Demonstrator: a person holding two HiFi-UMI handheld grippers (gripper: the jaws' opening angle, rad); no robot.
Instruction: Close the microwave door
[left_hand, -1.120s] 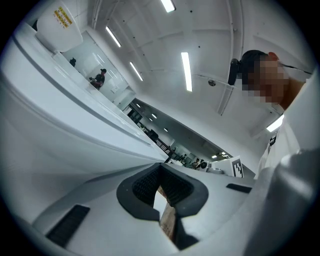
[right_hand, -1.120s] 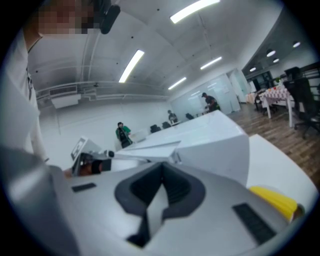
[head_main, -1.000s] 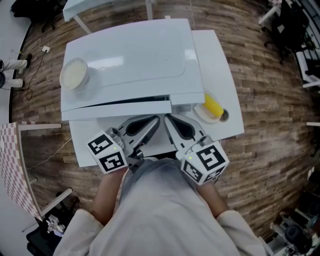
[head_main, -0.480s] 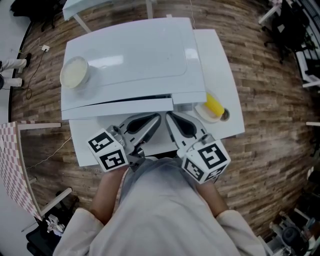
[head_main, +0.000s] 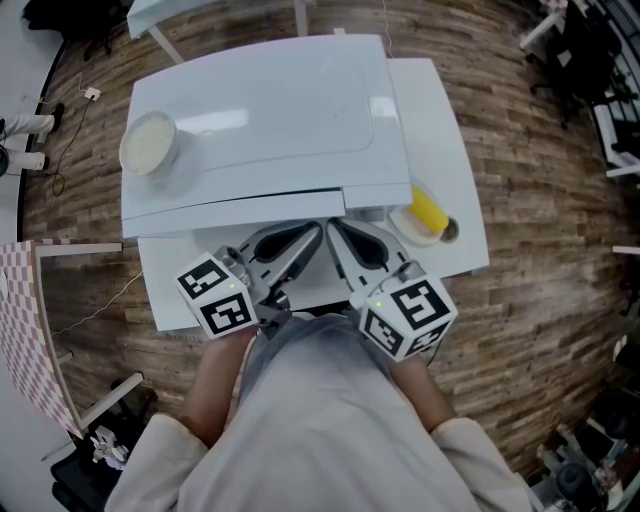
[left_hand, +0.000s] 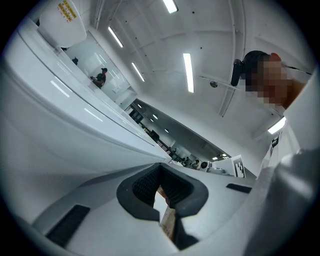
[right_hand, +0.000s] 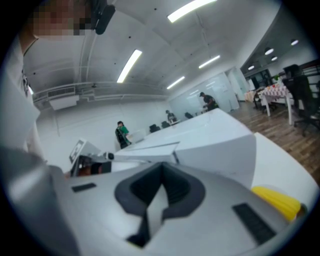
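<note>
Looking down in the head view, we see the microwave (head_main: 260, 110) standing on a white table (head_main: 437, 120), with its door (head_main: 235, 215) on the side that faces us. The door lies almost flat along the front, and only a thin dark line shows between it and the body, so we cannot tell if it is fully shut. The left gripper (head_main: 315, 236) and the right gripper (head_main: 331, 230) are held side by side just in front of the door, close to our body, and their tips point at the door's right part. The tips reach the door's lower edge, but we cannot say if they touch it. In the left gripper view the jaws of the left gripper (left_hand: 160, 167) are together at the tips, with only a small hollow between the dark pads and nothing held there. The right gripper view shows the same for the right gripper (right_hand: 161, 165): the jaws meet and hold nothing. In the left gripper view the microwave (left_hand: 60, 130) fills the left side. A pale bowl (head_main: 148, 146) stands on top of the microwave near its left edge. On the table just right of the microwave, a yellow thing (head_main: 427, 209) lies in a white dish (head_main: 408, 231). The floor (head_main: 540, 200) is wood.
</note>
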